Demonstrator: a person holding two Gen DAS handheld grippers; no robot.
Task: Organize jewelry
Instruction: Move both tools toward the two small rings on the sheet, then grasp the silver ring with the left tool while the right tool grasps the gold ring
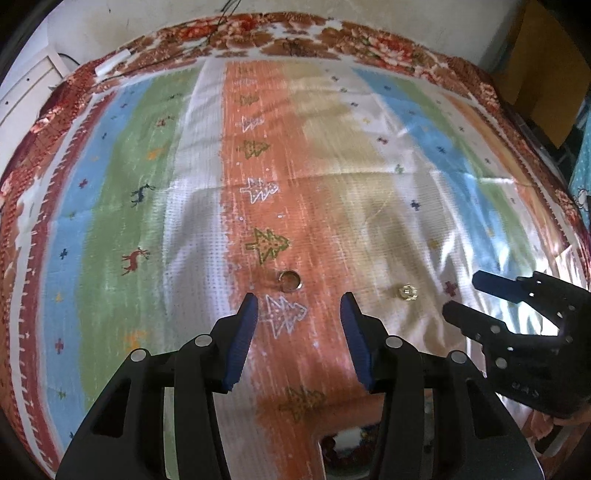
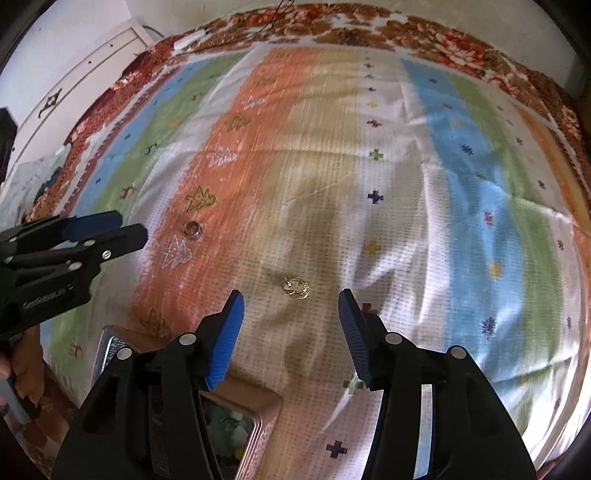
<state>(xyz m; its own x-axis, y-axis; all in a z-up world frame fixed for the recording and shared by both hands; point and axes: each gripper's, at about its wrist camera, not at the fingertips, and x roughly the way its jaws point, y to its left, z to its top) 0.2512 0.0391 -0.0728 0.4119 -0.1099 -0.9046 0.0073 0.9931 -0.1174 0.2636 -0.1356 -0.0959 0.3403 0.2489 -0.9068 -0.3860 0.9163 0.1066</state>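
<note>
A silver ring (image 1: 290, 280) lies on the orange stripe of the striped cloth (image 1: 147, 192), just ahead of my left gripper (image 1: 299, 301). The left gripper is open with nothing between its blue pads. A small gold earring (image 1: 407, 292) rests on the beige stripe to the right of the ring. In the right wrist view the gold earring (image 2: 295, 288) lies just ahead of my right gripper (image 2: 291, 299), which is open and empty. The ring (image 2: 192, 229) shows further left there. Each gripper appears in the other's view: the right gripper (image 1: 465, 295) and the left gripper (image 2: 129, 229).
A rose-gold jewelry box (image 2: 255, 424) with small items inside sits under the right gripper near the front edge. A floral blanket (image 1: 295, 33) borders the cloth at the back. White furniture (image 2: 74, 74) stands at the left. A hand (image 2: 26, 369) holds the left gripper.
</note>
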